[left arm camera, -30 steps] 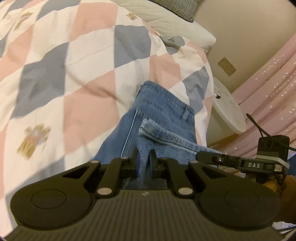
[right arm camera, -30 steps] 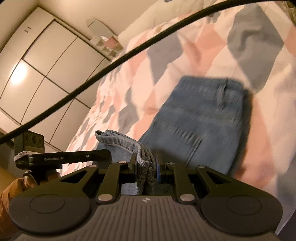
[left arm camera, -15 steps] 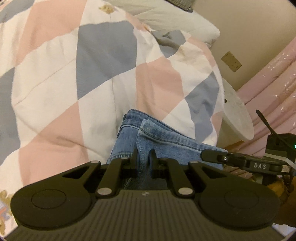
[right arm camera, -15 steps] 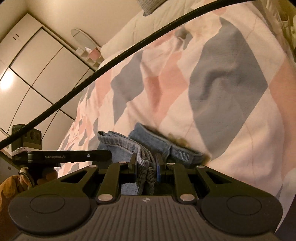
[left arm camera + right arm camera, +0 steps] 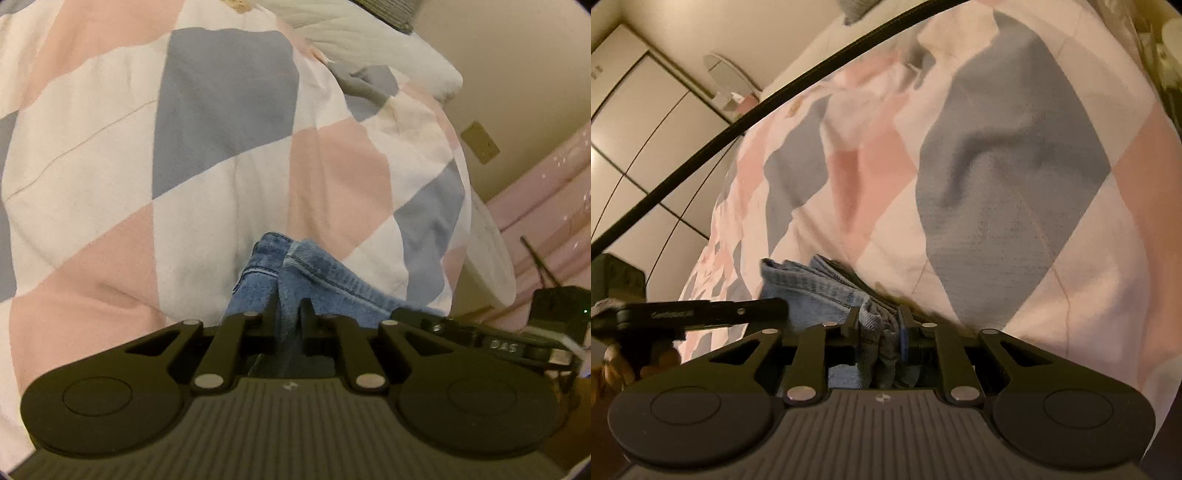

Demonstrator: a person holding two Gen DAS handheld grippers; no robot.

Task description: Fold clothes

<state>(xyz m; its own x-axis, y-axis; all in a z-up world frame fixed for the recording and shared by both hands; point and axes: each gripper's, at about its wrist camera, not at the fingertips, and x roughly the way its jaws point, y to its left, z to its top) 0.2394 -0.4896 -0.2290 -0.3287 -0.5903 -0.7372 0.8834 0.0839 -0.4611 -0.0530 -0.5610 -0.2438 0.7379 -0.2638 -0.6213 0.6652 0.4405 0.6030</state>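
Mid-fold: both the left hand-held gripper (image 5: 289,308) and right hand-held gripper (image 5: 877,317) clamp the jeans (image 5: 325,284) hem over the bed (image 5: 184,184); next, lay it on the far waistband

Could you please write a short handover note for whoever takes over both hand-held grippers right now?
Left hand-held gripper: shut on the jeans, pinching a hem edge.
Right hand-held gripper: shut on the jeans, a bunched wad of denim between its fingers.
Both sit side by side over the diamond-patterned duvet on the bed.
Done: the held end is lifted and carried over the rest of the denim.
Left: lay the held end down, release, smooth the fold; whether more folds are needed cannot be judged from here.
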